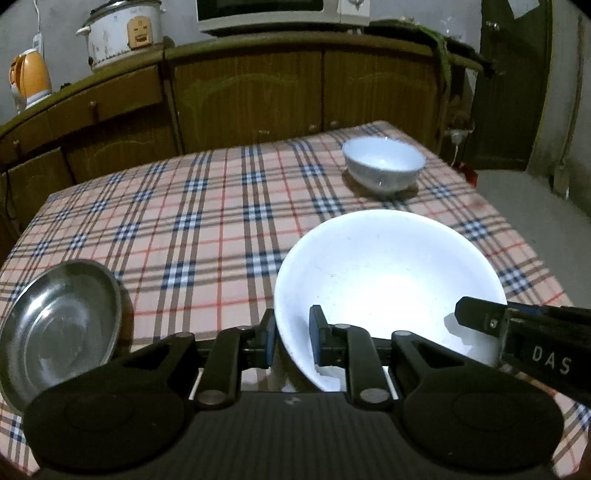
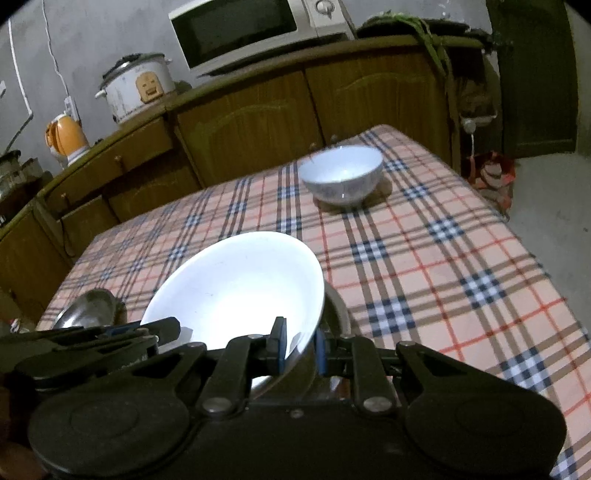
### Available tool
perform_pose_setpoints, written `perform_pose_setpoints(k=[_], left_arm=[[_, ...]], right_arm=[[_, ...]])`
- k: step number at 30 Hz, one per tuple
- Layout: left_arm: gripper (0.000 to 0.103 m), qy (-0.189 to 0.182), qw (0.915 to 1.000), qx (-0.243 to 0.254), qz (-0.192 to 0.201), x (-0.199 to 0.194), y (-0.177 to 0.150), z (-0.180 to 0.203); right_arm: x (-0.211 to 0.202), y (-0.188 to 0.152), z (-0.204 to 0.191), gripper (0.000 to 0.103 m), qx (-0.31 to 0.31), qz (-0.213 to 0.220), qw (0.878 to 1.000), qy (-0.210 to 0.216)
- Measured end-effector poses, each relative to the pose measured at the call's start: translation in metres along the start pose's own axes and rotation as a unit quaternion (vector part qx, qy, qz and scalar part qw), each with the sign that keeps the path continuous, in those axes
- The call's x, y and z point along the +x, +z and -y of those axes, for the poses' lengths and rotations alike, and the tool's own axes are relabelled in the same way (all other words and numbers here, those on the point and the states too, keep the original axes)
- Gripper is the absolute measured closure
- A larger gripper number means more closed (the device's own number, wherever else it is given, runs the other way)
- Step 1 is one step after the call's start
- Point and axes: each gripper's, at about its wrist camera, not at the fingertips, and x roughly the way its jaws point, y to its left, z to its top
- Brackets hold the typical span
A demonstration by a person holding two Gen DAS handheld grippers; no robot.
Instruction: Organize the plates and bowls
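Observation:
A large white plate (image 1: 388, 284) is held tilted above the checked table (image 1: 207, 221). My left gripper (image 1: 291, 338) is shut on its near left rim. My right gripper (image 2: 301, 345) is shut on its right rim; the plate also shows in the right wrist view (image 2: 236, 288), and the right gripper's finger shows in the left wrist view (image 1: 480, 317). A small white bowl (image 1: 384, 164) stands upright at the far right of the table, also in the right wrist view (image 2: 341, 173). A steel plate (image 1: 55, 328) lies at the near left, partly hidden in the right wrist view (image 2: 88, 308).
A wooden cabinet (image 1: 258, 92) runs behind the table with a rice cooker (image 1: 122, 33), an orange kettle (image 1: 29, 79) and a microwave (image 1: 280, 13) on it. The table's right edge drops to a grey floor (image 1: 535, 214). A dark door (image 1: 513, 85) stands at the right.

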Motion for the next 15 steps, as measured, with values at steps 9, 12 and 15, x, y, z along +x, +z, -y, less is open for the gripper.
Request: perform_pose_setpoints(k=[9, 12, 15], left_arm=[[0.083, 0.008, 0.9997, 0.022, 0.003, 0.010, -0.008, 0.002], [0.083, 0.010, 0.9996, 0.025, 0.005, 0.011, -0.008, 0.003], [0.080, 0.017, 0.9990, 0.041, 0.009, 0.011, -0.009, 0.008]], right_arm=[[0.016, -0.013, 0.003, 0.081, -0.002, -0.009, 1.000, -0.004], [0.017, -0.013, 0.002, 0.081, -0.006, -0.009, 1.000, -0.006], [0.018, -0.013, 0.001, 0.081, -0.009, -0.011, 1.000, -0.010]])
